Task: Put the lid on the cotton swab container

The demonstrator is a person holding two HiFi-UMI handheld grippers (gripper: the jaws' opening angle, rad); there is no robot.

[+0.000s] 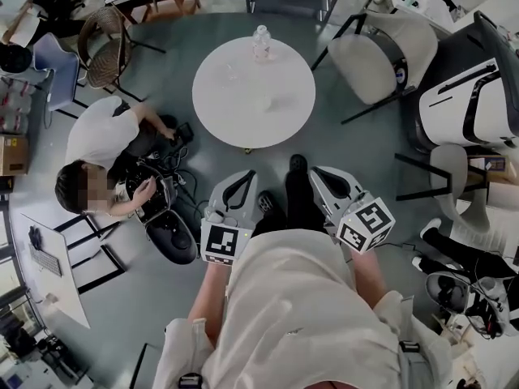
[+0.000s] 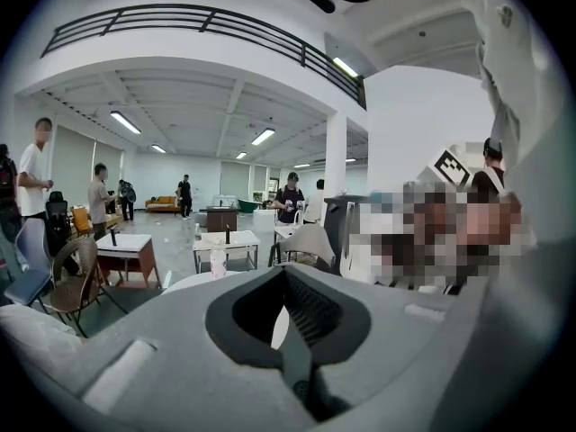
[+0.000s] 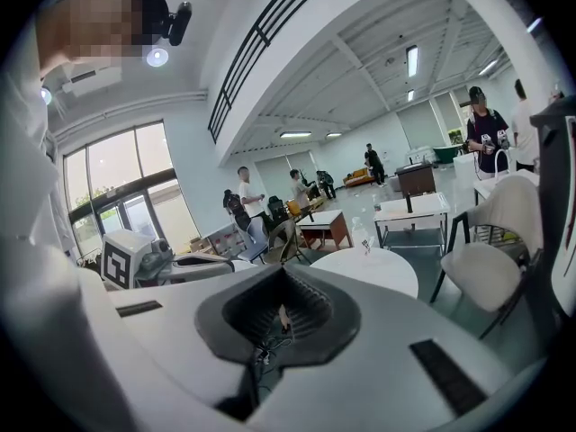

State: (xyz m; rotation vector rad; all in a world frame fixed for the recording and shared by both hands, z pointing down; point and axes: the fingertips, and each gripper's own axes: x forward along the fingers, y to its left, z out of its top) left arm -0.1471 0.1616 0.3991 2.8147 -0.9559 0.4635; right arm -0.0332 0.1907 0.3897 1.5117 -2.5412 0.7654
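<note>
Grey-green floor (image 1: 162, 290), open hall. Head view only: person (image 1: 101, 148) crouched at left among cables. Left gripper (image 1: 240, 178) clenched, empty, beside the wearer's legs. Round white table (image 1: 243, 112) ahead, well apart, bears a clear bottle (image 1: 260, 43) and faint clear items (image 1: 232, 73); swab container not distinguishable among them. Right gripper (image 1: 323, 175) clenched, empty. Gripper views alone show a balcony railing (image 2: 198, 16) and standing people (image 2: 184, 194).

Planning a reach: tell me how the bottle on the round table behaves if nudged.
The bottle looks clear and thin-walled, so probably light. It stands upright, tall for its base, near the table edge, so a nudge may tip it and set it rolling.
</note>
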